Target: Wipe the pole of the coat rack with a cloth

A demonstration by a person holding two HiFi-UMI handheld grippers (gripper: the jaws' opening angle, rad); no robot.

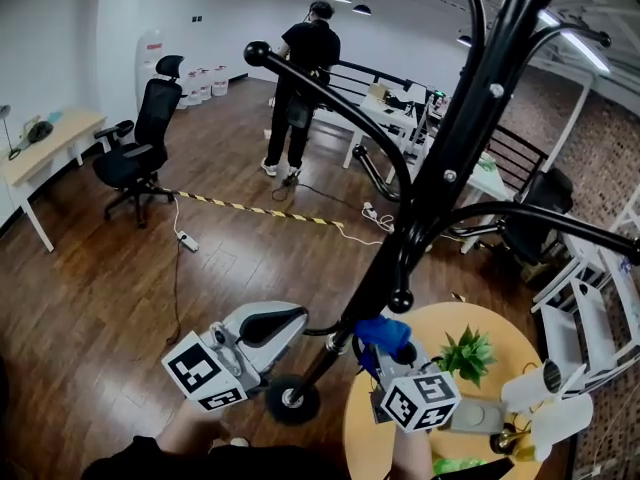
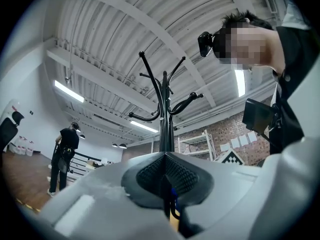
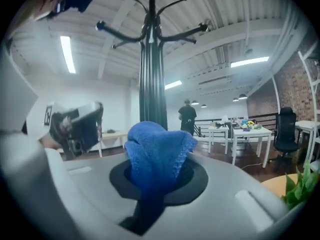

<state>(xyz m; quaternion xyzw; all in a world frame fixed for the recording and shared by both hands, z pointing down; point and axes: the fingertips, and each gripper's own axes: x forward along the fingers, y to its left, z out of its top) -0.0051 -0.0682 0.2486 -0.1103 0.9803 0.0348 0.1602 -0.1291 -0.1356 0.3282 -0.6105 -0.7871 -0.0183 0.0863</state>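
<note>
The left gripper [image 2: 165, 183] has its jaws closed on the coat rack's black pole [image 1: 440, 176] low down, above the round base [image 1: 291, 400]. The right gripper [image 3: 157, 181] pinches a bunched blue cloth [image 3: 159, 151] right beside the pole, over the rim of a round yellow table [image 1: 520, 340]. Bare wooden floor [image 1: 110, 268] opens to the left; curved hook arms [image 1: 330, 93] spread overhead
</note>
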